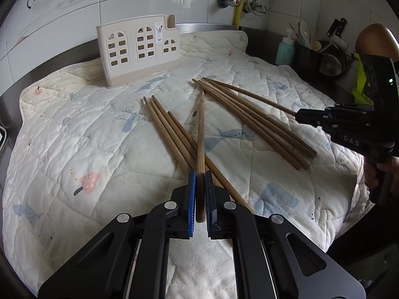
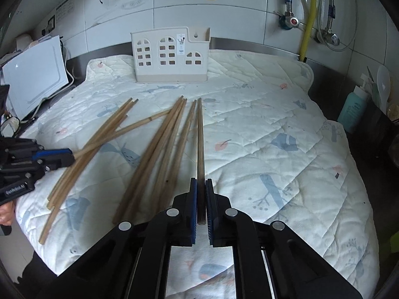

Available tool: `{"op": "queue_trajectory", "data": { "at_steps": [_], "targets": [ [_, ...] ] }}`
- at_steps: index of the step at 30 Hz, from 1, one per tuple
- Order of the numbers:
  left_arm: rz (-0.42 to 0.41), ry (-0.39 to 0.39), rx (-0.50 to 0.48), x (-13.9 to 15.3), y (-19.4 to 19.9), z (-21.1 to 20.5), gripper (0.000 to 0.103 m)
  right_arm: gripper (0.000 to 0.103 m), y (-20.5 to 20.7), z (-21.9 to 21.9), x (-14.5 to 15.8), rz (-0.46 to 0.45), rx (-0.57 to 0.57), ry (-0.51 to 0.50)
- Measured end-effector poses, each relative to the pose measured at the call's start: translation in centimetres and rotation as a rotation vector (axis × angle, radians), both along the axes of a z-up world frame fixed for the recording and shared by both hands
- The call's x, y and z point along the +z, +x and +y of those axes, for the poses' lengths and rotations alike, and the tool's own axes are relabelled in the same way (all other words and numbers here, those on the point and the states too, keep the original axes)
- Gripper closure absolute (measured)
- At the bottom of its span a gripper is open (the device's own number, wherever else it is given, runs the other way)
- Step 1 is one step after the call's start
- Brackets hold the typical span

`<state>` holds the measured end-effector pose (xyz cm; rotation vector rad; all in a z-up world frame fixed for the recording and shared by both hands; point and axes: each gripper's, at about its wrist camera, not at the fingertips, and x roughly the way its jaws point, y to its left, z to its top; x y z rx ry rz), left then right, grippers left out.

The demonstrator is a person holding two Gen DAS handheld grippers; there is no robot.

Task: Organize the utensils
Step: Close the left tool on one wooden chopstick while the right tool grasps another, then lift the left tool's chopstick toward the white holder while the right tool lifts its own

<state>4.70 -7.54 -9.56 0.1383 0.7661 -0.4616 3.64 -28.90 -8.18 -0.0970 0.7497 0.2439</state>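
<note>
Several brown wooden chopsticks lie in two loose bundles on a quilted cloth (image 1: 99, 144). My left gripper (image 1: 200, 175) is shut on one chopstick (image 1: 201, 134) that points away toward the far wall. My right gripper (image 2: 201, 183) is shut on another chopstick (image 2: 200, 134), at the right edge of the middle bundle (image 2: 159, 149). The right gripper also shows in the left wrist view (image 1: 299, 117), closed on the end of a chopstick (image 1: 251, 96). A beige utensil holder (image 1: 139, 49) with window cut-outs stands at the back of the cloth; it also shows in the right wrist view (image 2: 172, 54).
A tiled wall with pipes and valves (image 2: 294, 22) lies behind. A teal bottle (image 2: 352, 112) and a black utensil pot (image 1: 308, 57) stand at the right. A white board (image 2: 35, 74) leans at the left. The cloth's front edge drops off near me.
</note>
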Motion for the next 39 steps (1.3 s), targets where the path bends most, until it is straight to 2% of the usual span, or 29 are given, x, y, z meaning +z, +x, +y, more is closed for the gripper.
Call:
{"op": "queue_trajectory", "data": {
  "at_steps": [8, 14, 18, 26, 33, 39],
  "targets": [
    [0.025, -0.034, 0.013, -0.2, 0.2, 0.5, 0.095, 0.097, -0.6, 0.5, 1.3, -0.015, -0.007, 0.038],
    [0.01, -0.054, 0.02, 0.1, 0.0, 0.8, 0.097, 0.097, -0.9, 0.5, 2.3, -0.02, -0.012, 0.078],
    [-0.01, -0.112, 0.04, 2.0, -0.3, 2.0, 0.097, 0.097, -1.4, 0.1, 4.6, -0.056, -0.007, 0.091],
    [-0.076, -0.152, 0.051, 6.8, 0.1, 3.3, 0.097, 0.097, -1.3, -0.2, 10.6, -0.142, 0.035, 0.1],
    [-0.136, -0.154, 0.063, 10.1, 0.9, 3.8, 0.097, 0.097, -0.5, 0.8, 14.9, -0.188, 0.102, 0.066],
    [-0.167, -0.136, 0.09, 13.1, 3.1, 4.0, 0.097, 0.097, 1.6, 1.8, 18.3, -0.217, 0.155, 0.038]
  ]
}}
